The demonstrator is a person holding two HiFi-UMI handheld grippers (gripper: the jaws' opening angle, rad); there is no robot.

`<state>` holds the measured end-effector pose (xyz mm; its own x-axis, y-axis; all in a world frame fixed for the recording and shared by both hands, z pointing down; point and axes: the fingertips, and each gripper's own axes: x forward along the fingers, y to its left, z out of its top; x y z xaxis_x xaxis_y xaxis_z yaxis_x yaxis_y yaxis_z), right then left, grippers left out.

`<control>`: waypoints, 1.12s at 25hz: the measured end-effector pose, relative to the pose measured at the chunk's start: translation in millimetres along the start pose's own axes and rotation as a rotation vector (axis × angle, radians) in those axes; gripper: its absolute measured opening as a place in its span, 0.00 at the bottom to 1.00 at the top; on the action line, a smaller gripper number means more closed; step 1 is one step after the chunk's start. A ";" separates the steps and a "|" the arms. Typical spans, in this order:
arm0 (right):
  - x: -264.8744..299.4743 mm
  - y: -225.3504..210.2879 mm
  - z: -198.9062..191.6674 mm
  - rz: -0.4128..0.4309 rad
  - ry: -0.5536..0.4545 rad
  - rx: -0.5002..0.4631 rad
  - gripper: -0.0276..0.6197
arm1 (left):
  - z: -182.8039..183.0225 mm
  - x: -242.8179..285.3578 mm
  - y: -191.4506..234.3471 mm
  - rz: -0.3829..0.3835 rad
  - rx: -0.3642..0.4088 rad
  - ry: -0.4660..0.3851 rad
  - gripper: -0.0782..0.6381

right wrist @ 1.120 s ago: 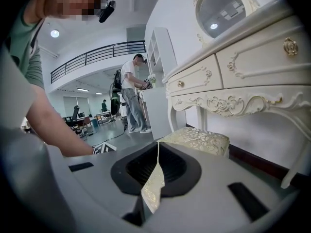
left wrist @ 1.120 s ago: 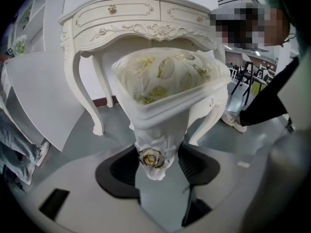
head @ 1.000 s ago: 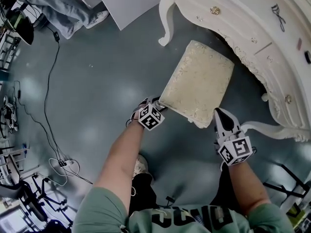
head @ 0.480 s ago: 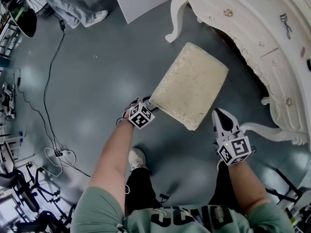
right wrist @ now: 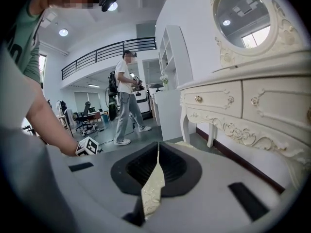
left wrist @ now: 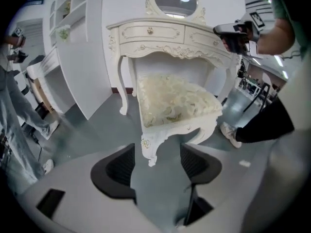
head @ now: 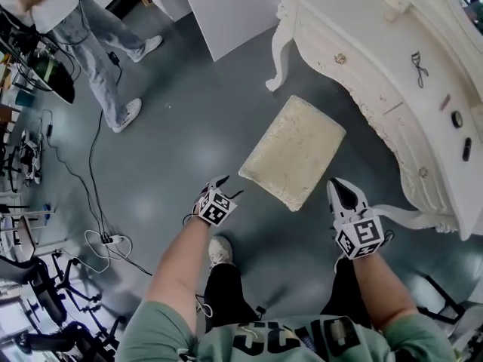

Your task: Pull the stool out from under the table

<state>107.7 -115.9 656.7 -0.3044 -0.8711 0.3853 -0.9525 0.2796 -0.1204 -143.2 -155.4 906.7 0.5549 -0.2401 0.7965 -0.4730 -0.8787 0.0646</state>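
The cream cushioned stool stands on the grey floor, out in front of the white dressing table. My left gripper hovers off the stool's near left corner, apart from it. Its jaws have just been opening and stand open with nothing between them. In the left gripper view the stool and one carved leg lie beyond the pads. My right gripper hangs by the stool's near right corner, shut and holding nothing. In the right gripper view only a sliver of cushion shows below the pads.
A person stands at the upper left, also seen in the right gripper view as a person. Cables and a power strip lie on the floor at left. A white panel leans behind. Office chairs crowd the lower left.
My left gripper has come off the stool's near left corner and drawn back toward me. Both grippers have lifted. The head view has risen and takes in more floor.
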 end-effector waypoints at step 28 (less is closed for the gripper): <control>-137.3 4.7 325.9 0.224 -0.091 -0.173 0.04 | 388.6 -449.3 -83.1 0.170 -0.284 -0.805 0.15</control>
<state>144.0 -126.5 305.1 -0.5131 -0.8106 0.2822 -0.8495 0.5265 -0.0322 -87.2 -134.8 309.8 0.7257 -0.6718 0.1481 -0.6866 -0.6939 0.2168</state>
